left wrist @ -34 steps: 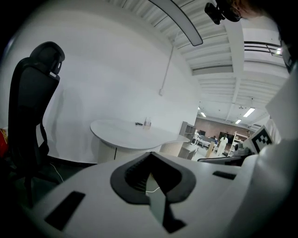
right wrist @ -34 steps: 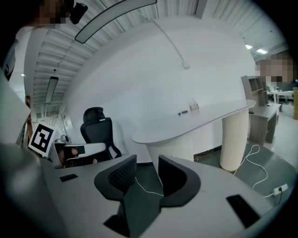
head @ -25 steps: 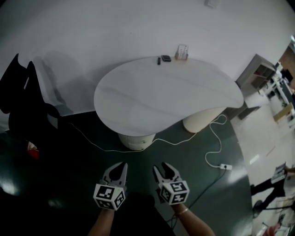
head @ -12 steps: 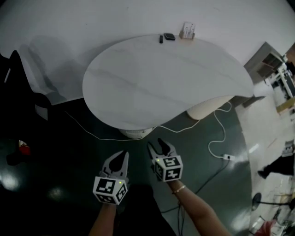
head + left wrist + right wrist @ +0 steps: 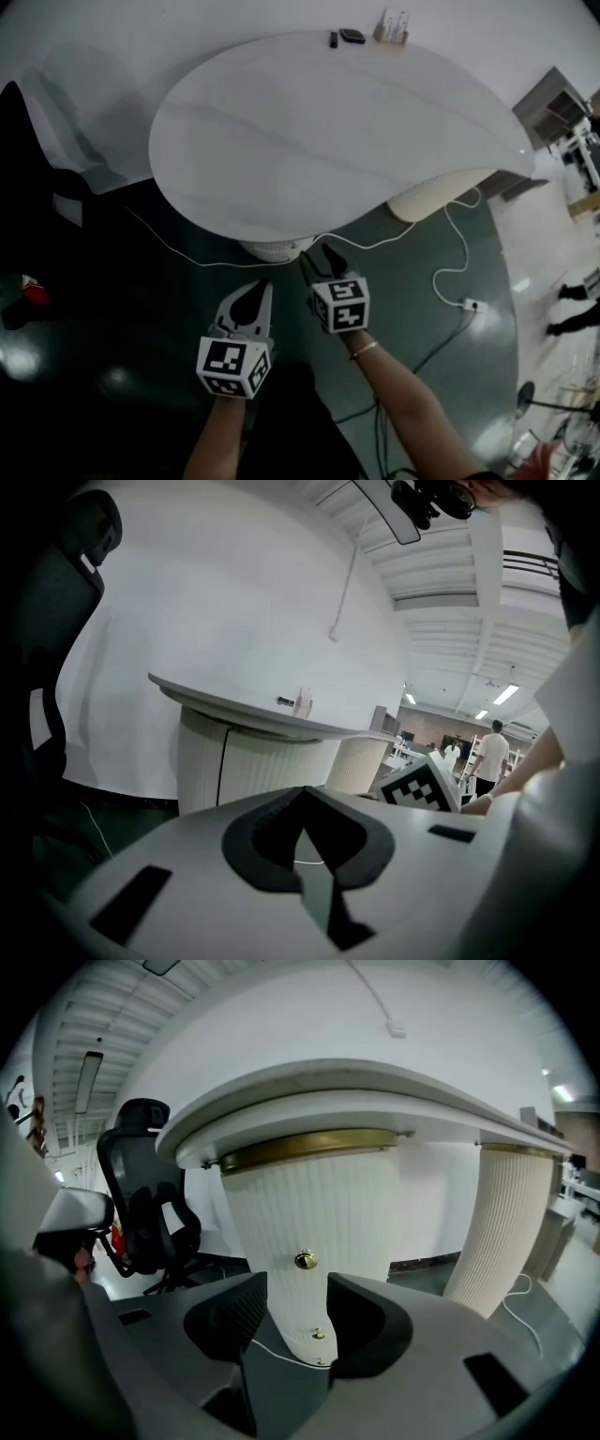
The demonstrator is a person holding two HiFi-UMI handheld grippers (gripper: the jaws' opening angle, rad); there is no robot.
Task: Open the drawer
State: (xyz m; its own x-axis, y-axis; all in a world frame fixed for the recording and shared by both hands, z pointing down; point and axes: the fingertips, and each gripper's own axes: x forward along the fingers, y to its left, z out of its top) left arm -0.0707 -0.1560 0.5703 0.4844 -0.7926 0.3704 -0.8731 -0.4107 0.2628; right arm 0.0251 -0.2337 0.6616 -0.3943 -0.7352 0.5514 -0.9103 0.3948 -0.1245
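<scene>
Left gripper (image 5: 264, 286) jaws closed, empty; right gripper (image 5: 317, 261) jaws wide apart, just been opening, nothing between them. Both sit low at near side of white table (image 5: 309, 122). Brass drawer knob (image 5: 305, 1260) on ribbed pedestal (image 5: 309, 1204) under table, just beyond right gripper, not touched

Smooth, faintly veined white tabletop (image 5: 328, 141), ribbed matt white pedestal (image 5: 281, 1232), shiny brass-coloured knob (image 5: 306, 1260), glossy dark floor (image 5: 122, 347)

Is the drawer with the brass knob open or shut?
Shut: the brass knob sits on a flush ribbed pedestal, nothing pulled out.
</scene>
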